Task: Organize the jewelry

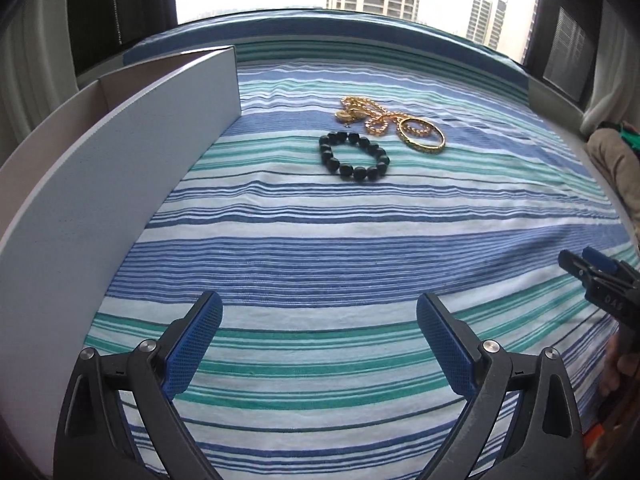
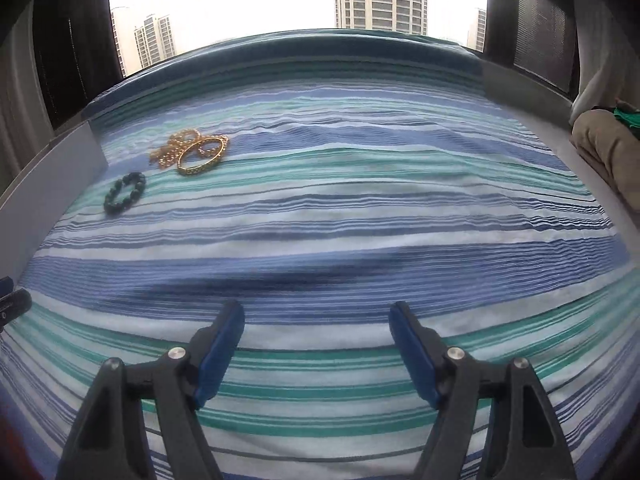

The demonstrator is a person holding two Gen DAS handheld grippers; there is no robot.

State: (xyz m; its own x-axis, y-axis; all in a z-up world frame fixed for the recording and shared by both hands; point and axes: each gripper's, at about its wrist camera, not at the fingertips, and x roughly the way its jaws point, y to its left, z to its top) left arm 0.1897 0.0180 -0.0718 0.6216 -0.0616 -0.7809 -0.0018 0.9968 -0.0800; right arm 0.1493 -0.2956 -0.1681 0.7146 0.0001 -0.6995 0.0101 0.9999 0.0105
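Only readable thing I can spot: some pale letters, looks like "OAS", printed sideways on the black body of the right gripper, over at 3 o'clock in the left wrist view.

The box runs off the left edge, its inside hidden behind the near wall. The gold chain passes partly under the bangle; its pendant is too small to make out.

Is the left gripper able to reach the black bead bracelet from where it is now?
Probably yes. The left gripper is open, and only bare striped cloth lies between it and the black bead bracelet. The box stands off to the left, and the gold jewelry lies beyond the bracelet.
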